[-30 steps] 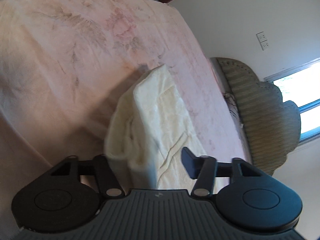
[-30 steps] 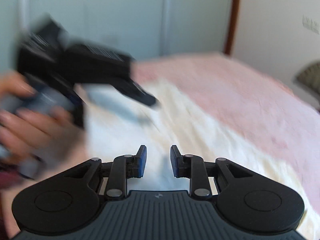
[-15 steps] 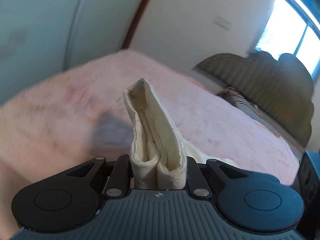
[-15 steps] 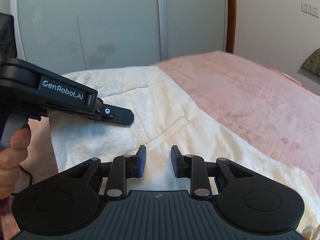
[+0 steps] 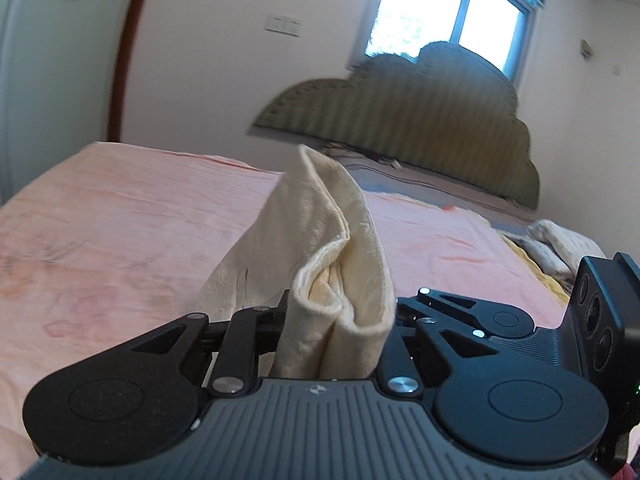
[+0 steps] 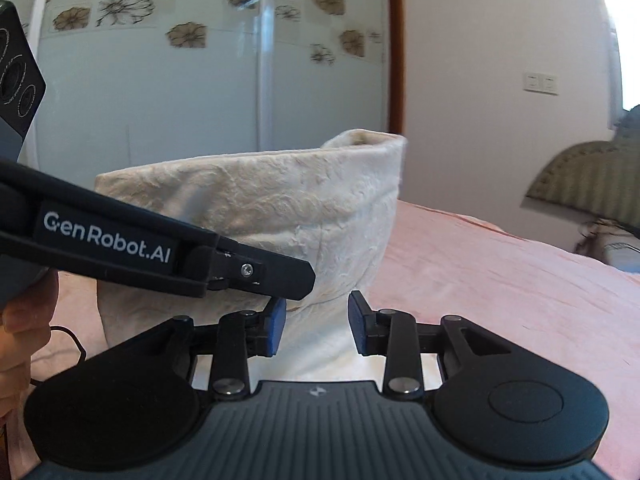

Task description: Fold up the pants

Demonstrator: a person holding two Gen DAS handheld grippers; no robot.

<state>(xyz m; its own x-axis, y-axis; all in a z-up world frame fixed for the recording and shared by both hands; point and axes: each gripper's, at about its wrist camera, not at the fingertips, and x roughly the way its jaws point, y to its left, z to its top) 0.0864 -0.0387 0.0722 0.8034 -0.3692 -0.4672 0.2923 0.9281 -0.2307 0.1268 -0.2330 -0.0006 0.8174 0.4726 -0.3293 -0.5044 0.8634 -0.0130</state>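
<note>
The cream pants [image 5: 320,240] are pinched in my left gripper [image 5: 336,320], which is shut on a bunched fold that stands up in front of its camera. In the right wrist view the same pants [image 6: 280,208] are lifted into a tall fold above the pink bed. My left gripper [image 6: 276,276] reaches in from the left and holds that cloth. My right gripper [image 6: 316,328] is open with blue pads, just in front of the raised cloth, holding nothing. The right gripper's body [image 5: 520,332] shows at the right of the left wrist view.
The pink bed sheet [image 5: 120,232] spreads all around. A padded olive headboard [image 5: 400,120] stands at the far end under a window. More cream cloth [image 5: 560,240] lies at the bed's right edge. Sliding wardrobe doors [image 6: 160,80] stand behind the bed.
My left gripper closed on the pants' edge and lifted it up off the bed, swinging toward the headboard. My right gripper stayed open and came closer to the raised cloth.
</note>
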